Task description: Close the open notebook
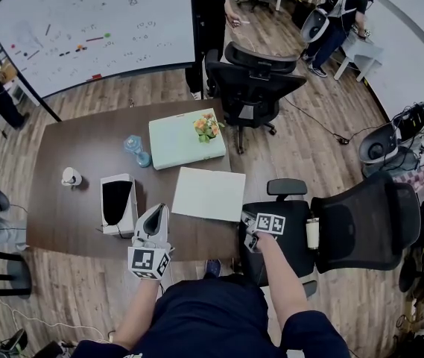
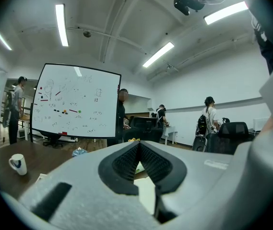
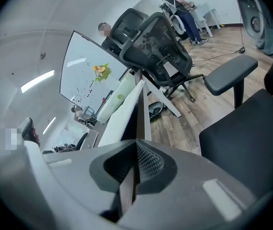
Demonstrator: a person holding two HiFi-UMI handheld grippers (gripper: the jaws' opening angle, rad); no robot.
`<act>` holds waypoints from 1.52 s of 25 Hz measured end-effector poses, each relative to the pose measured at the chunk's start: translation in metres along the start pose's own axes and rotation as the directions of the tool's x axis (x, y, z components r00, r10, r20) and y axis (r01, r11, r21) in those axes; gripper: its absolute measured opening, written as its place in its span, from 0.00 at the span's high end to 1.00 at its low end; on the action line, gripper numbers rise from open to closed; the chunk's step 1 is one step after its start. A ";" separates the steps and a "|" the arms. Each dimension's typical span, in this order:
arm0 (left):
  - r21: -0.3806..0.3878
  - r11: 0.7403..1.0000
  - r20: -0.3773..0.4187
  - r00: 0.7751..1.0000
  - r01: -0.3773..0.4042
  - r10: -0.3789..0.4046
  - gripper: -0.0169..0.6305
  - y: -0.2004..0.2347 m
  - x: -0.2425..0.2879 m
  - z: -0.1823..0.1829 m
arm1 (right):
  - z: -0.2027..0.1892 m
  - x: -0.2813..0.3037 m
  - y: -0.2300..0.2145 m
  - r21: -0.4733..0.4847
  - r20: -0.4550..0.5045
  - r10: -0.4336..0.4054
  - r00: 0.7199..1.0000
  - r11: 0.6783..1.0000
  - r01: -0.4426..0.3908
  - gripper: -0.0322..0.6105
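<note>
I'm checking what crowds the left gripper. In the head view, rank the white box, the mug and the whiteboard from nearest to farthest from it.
1. The white box: on the table, just to the left of the left gripper.
2. The mug: farther left, near the table's left end.
3. The whiteboard: beyond the table's far side.
</note>
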State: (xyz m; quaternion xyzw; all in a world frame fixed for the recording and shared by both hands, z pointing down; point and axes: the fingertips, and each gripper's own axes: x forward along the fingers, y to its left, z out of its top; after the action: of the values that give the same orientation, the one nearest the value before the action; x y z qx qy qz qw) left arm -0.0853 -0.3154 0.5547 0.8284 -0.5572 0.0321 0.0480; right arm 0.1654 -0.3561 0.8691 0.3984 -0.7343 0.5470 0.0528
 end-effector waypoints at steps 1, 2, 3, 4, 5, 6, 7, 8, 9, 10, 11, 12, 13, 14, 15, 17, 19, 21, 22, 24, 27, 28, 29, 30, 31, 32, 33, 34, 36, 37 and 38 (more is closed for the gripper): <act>0.002 1.000 0.000 1.000 0.002 -0.002 1.00 -0.001 -0.001 0.000 | 0.001 -0.001 0.002 -0.015 0.000 -0.005 1.000 1.000 0.005 0.94; 0.003 1.000 -0.001 1.000 0.003 -0.003 1.00 -0.001 -0.001 0.000 | 0.003 -0.002 0.005 -0.033 0.001 -0.010 1.000 0.999 0.010 0.94; 0.003 1.000 -0.001 1.000 0.004 -0.003 1.00 -0.001 -0.002 0.000 | 0.005 -0.003 0.007 -0.051 0.004 -0.014 1.000 0.999 0.014 0.94; 0.002 1.000 -0.001 1.000 0.003 -0.003 1.00 -0.001 -0.003 0.000 | 0.007 -0.004 0.010 -0.065 0.006 -0.016 1.000 0.998 0.016 0.94; 0.001 1.000 0.000 1.000 0.003 -0.003 1.00 -0.001 -0.004 0.000 | 0.008 -0.005 0.012 -0.076 0.010 -0.015 1.000 0.997 0.016 0.94; -0.002 1.000 0.002 1.000 0.002 -0.002 1.00 0.000 -0.005 0.000 | 0.009 -0.005 0.015 -0.084 0.013 -0.013 1.000 0.996 0.014 0.94; -0.005 1.000 0.003 1.000 0.002 -0.002 1.00 0.001 -0.007 0.000 | 0.009 -0.006 0.017 -0.093 0.016 -0.013 1.000 0.996 0.014 0.94; -0.006 1.000 0.004 1.000 0.001 -0.001 1.00 0.001 -0.008 0.001 | 0.009 -0.007 0.019 -0.107 0.016 -0.018 1.000 0.994 0.020 0.94; -0.006 1.000 0.006 1.000 0.000 0.000 1.00 0.001 -0.009 0.002 | 0.010 -0.008 0.021 -0.129 0.015 -0.029 0.999 0.991 0.030 0.94; -0.004 1.000 0.009 1.000 0.001 -0.001 1.00 0.001 -0.010 0.003 | 0.011 -0.009 0.023 -0.159 0.012 -0.042 0.999 0.986 0.043 0.94; -0.002 1.000 0.012 1.000 0.001 -0.001 1.00 0.001 -0.010 0.005 | 0.013 -0.009 0.025 -0.191 0.010 -0.054 0.998 0.980 0.055 0.94; -0.001 1.000 0.014 1.000 0.002 -0.002 1.00 0.002 -0.010 0.006 | 0.015 -0.009 0.028 -0.220 0.007 -0.064 0.998 0.973 0.064 0.94; -0.002 1.000 0.014 1.000 0.002 -0.002 1.00 0.002 -0.011 0.006 | 0.016 -0.010 0.031 -0.248 0.004 -0.074 0.997 0.966 0.073 0.94; -0.003 1.000 0.014 1.000 0.002 -0.002 1.00 0.002 -0.012 0.006 | 0.017 -0.010 0.035 -0.276 0.002 -0.084 0.996 0.958 0.081 0.94; -0.004 1.000 0.014 1.000 0.003 -0.003 1.00 0.002 -0.012 0.006 | 0.018 -0.010 0.038 -0.304 0.001 -0.091 0.996 0.949 0.087 0.94; -0.006 1.000 0.016 1.000 0.006 -0.006 1.00 0.002 -0.013 0.006 | 0.021 -0.010 0.046 -0.354 0.002 -0.096 0.995 0.931 0.090 0.94; -0.006 1.000 0.016 1.000 0.008 -0.008 1.00 0.002 -0.014 0.006 | 0.022 -0.010 0.053 -0.394 0.003 -0.101 0.995 0.914 0.094 0.94; -0.005 1.000 0.014 1.000 0.008 -0.008 1.00 0.002 -0.015 0.006 | 0.024 -0.009 0.057 -0.429 0.009 -0.116 0.993 0.897 0.108 0.94; -0.003 1.000 0.013 1.000 0.008 -0.008 1.00 0.002 -0.016 0.006 | 0.025 -0.009 0.058 -0.449 0.014 -0.129 0.992 0.885 0.122 0.94; -0.004 1.000 0.015 1.000 0.004 -0.004 1.00 0.004 -0.017 0.007 | 0.027 -0.010 0.061 -0.487 0.026 -0.151 0.988 0.861 0.144 0.94; -0.001 1.000 0.018 1.000 0.001 -0.001 1.00 0.004 -0.018 0.009 | 0.030 -0.010 0.070 -0.519 0.044 -0.156 0.987 0.841 0.156 0.94; 0.000 1.000 0.018 1.000 0.002 -0.002 1.00 0.004 -0.018 0.009 | 0.030 -0.010 0.073 -0.526 0.049 -0.155 0.987 0.836 0.158 0.94; 0.000 1.000 0.017 1.000 0.002 -0.002 1.00 0.004 -0.019 0.008 | 0.031 -0.010 0.076 -0.533 0.054 -0.156 0.986 0.831 0.160 0.94; 0.001 1.000 0.016 1.000 0.002 -0.002 1.00 0.004 -0.019 0.008 | 0.032 -0.010 0.078 -0.539 0.058 -0.156 0.986 0.826 0.163 0.94; 0.001 1.000 0.015 1.000 0.002 -0.002 1.00 0.004 -0.019 0.008 | 0.032 -0.009 0.080 -0.545 0.064 -0.156 0.986 0.822 0.165 0.94; 0.003 1.000 0.015 1.000 0.002 -0.002 1.00 0.003 -0.020 0.008 | 0.032 -0.009 0.083 -0.552 0.071 -0.156 0.985 0.817 0.169 0.94; 0.004 1.000 0.015 1.000 0.003 -0.003 1.00 0.003 -0.020 0.008 | 0.033 -0.008 0.085 -0.559 0.080 -0.157 0.984 0.810 0.174 0.94; 0.004 1.000 0.016 1.000 0.003 -0.003 1.00 0.003 -0.020 0.008 | 0.033 -0.007 0.088 -0.568 0.089 -0.158 0.983 0.803 0.181 0.94; 0.001 1.000 0.019 1.000 0.003 -0.003 1.00 0.004 -0.020 0.008 | 0.034 -0.005 0.093 -0.590 0.110 -0.163 0.981 0.783 0.196 0.94; 0.000 1.000 0.021 1.000 0.002 -0.002 1.00 0.005 -0.020 0.009 | 0.034 -0.005 0.096 -0.601 0.118 -0.166 0.979 0.773 0.204 0.94; -0.001 1.000 0.022 1.000 0.001 -0.001 1.00 0.005 -0.019 0.009 | 0.035 -0.004 0.099 -0.611 0.126 -0.169 0.977 0.763 0.211 0.94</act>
State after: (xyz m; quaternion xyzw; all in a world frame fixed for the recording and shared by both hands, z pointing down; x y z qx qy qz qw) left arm -0.0974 -0.3004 0.5441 0.8289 -0.5573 0.0227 0.0421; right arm 0.1173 -0.3749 0.7781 0.4481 -0.8304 0.2538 0.2129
